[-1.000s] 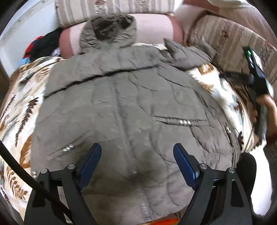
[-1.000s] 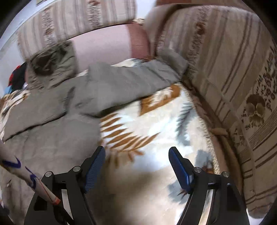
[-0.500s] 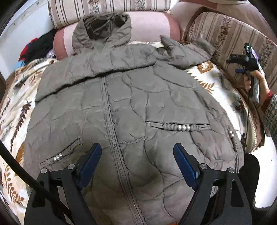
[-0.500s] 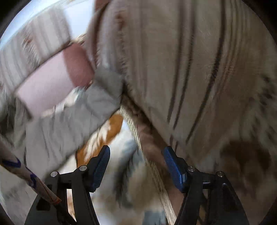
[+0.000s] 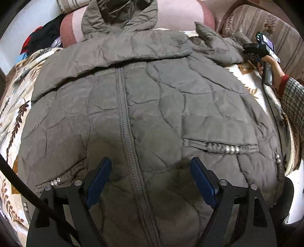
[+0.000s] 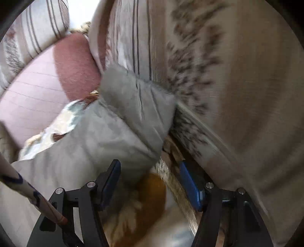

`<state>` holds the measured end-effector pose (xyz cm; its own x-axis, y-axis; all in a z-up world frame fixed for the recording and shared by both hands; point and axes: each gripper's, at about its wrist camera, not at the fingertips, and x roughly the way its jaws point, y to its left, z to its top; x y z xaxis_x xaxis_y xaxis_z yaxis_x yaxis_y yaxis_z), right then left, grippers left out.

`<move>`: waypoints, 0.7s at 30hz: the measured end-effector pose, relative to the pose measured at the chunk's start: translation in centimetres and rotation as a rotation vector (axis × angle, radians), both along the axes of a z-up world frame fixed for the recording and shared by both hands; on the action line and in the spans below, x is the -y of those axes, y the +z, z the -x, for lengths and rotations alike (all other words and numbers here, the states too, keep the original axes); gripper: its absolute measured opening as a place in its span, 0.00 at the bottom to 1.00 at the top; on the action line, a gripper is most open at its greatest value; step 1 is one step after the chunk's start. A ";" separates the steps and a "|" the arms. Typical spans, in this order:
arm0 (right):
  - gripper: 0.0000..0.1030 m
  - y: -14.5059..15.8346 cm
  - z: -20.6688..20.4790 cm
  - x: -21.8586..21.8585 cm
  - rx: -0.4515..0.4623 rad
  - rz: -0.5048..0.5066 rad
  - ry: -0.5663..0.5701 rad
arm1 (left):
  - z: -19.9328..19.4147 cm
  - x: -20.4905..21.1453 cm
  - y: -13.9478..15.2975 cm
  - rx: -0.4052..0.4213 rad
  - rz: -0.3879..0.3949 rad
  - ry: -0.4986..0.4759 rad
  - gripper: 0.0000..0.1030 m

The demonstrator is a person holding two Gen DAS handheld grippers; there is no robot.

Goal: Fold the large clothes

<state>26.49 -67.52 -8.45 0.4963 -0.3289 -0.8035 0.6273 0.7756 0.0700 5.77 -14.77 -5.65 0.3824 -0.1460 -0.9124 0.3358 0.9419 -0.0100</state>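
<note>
The left gripper point(image 5: 150, 180) had its blue fingers point(image 5: 98, 178) wide apart, hanging over the lower front of the jacket point(image 5: 152, 106) with nothing pinched between them; whether the tips brushed the cloth could not be told. It pointed steeply down, straddling the zipper point(image 5: 125, 121).

The right gripper point(image 6: 150, 182) had its fingers point(image 6: 188, 182) apart as well, though less widely; they had just been closing a little. The end of the sleeve point(image 6: 133, 114) lay ahead of them, its edge reaching the gap between the tips, but the pads did not press on it. In the left wrist view this gripper point(image 5: 252, 51) showed at the far right, gripped by a hand point(image 5: 269, 64) in a checked cuff, aimed down at the sleeve's end point(image 5: 218, 47).

The jacket lay spread front-up on a leaf-patterned blanket point(image 5: 15, 106) over a sofa, hood point(image 5: 119, 17) against a pink cushion point(image 5: 180, 13). The sleeve stretched out toward the striped backrest point(image 6: 228, 76), its cuff against it. The right wrist view was blurred.
</note>
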 end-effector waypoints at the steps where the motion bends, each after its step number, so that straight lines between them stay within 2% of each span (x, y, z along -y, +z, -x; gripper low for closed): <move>1: 0.67 -0.3 -0.4 0.3 0.006 -0.006 -0.017 | -0.3 -0.1 -0.2 -0.005 0.000 0.005 0.81; 3: 0.66 -0.8 -1.0 1.1 0.040 -0.045 -0.050 | -0.4 -0.3 -0.4 -0.008 0.001 0.008 0.81; 5: 0.39 -0.8 -1.3 1.5 0.062 -0.101 -0.044 | -0.5 -0.3 -0.5 -0.006 0.001 0.005 0.81; 6: 0.35 -0.5 -1.3 1.6 0.060 -0.107 -0.050 | -0.4 -0.4 -0.5 -0.005 0.004 0.004 0.81; 7: 0.22 0.1 -1.0 1.6 0.071 -0.105 -0.043 | -0.4 -0.5 -0.5 -0.002 0.008 0.004 0.81; 8: 0.16 0.7 -0.6 1.5 0.086 -0.112 -0.035 | -0.3 -0.6 -0.4 -0.001 0.012 0.004 0.81; 14: 0.11 7.1 3.6 0.9 0.183 -0.114 -0.037 | 0.7 -2.0 0.4 0.007 0.055 0.013 0.81; 21: 0.11 15.5 9.5 -0.9 0.274 -0.090 -0.053 | 2.9 -4.7 3.1 0.081 0.117 0.031 0.81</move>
<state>17.03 -66.58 7.04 0.6829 -0.2941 -0.6687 0.6152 0.7251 0.3095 2.86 -10.02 -2.59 0.4599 -0.2364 -0.8559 0.3103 0.9459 -0.0945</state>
